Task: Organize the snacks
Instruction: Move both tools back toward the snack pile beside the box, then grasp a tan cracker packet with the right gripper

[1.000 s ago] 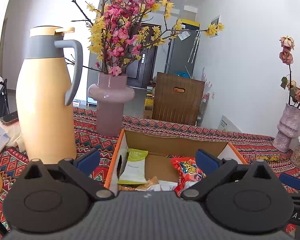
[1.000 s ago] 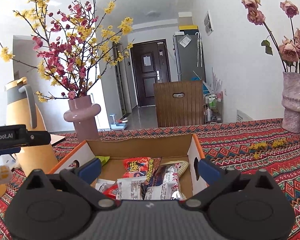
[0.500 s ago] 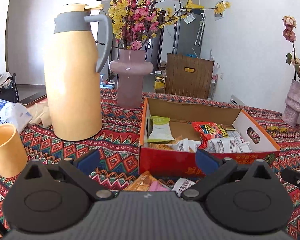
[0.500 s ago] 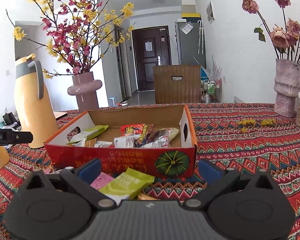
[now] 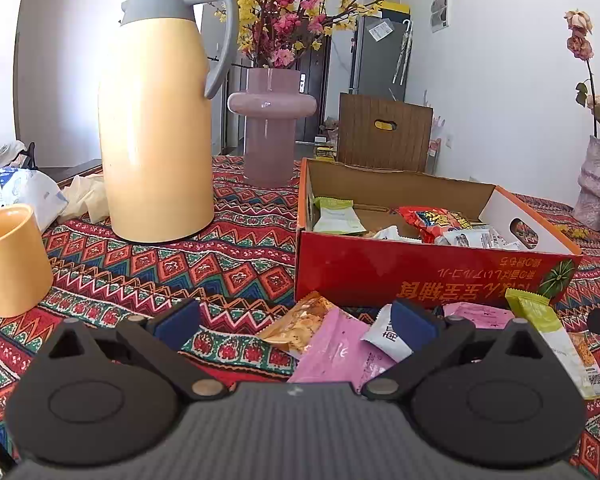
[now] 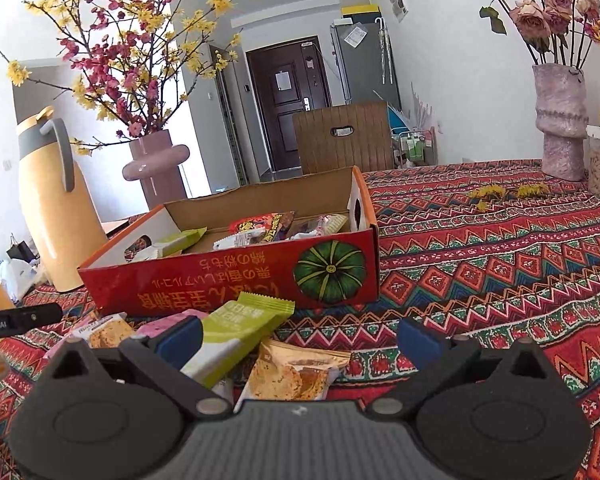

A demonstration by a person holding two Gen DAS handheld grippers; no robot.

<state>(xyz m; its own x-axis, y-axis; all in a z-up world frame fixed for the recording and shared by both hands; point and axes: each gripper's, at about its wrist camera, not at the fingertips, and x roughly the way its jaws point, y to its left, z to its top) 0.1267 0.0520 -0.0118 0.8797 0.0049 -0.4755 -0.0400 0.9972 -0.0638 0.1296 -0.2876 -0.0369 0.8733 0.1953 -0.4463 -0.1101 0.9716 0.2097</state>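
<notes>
A red cardboard box (image 5: 420, 268) (image 6: 236, 276) with a pumpkin print holds several snack packets. Loose packets lie on the cloth in front of it: a pink packet (image 5: 336, 352), an orange cracker packet (image 5: 296, 324) (image 6: 292, 372), a white packet (image 5: 384, 336) and a green packet (image 5: 548, 336) (image 6: 240, 332). My left gripper (image 5: 296, 322) is open just above the pink and orange packets, holding nothing. My right gripper (image 6: 300, 338) is open over the green and orange packets, also holding nothing.
A tall yellow thermos jug (image 5: 156, 136) (image 6: 56, 204) and a mauve vase of blossoms (image 5: 270, 128) (image 6: 156, 168) stand left of the box. A yellow mug (image 5: 10, 260) sits at the near left. Another vase (image 6: 560, 120) stands far right on the patterned tablecloth (image 6: 500, 264).
Both grippers have pulled back from over the box and dropped low toward the table, so the loose packets in front of the box now lie between their open fingers.
</notes>
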